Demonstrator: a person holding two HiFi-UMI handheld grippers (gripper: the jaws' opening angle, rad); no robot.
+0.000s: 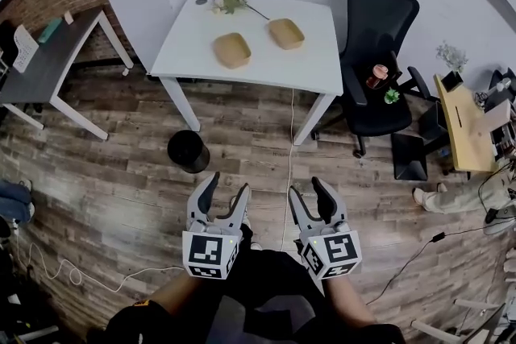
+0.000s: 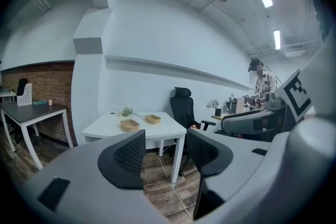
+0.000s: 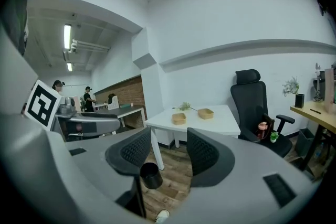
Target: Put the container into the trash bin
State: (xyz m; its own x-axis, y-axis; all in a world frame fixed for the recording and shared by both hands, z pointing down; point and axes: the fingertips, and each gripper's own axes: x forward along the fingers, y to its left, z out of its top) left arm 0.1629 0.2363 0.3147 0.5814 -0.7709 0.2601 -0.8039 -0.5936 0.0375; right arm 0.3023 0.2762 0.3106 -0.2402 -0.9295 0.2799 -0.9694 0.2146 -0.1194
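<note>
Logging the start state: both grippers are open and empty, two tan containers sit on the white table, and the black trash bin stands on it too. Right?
No: the head view shows the trash bin on the floor beside the white table. The rest holds: left gripper and right gripper open and empty, two tan containers on the table.

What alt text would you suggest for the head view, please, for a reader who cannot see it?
The left claw and right claw, open and empty, hang over a wood floor, facing a white table bearing two tan containers. A black trash bin stands on the floor before the table; a black office chair sits at its right.
</note>
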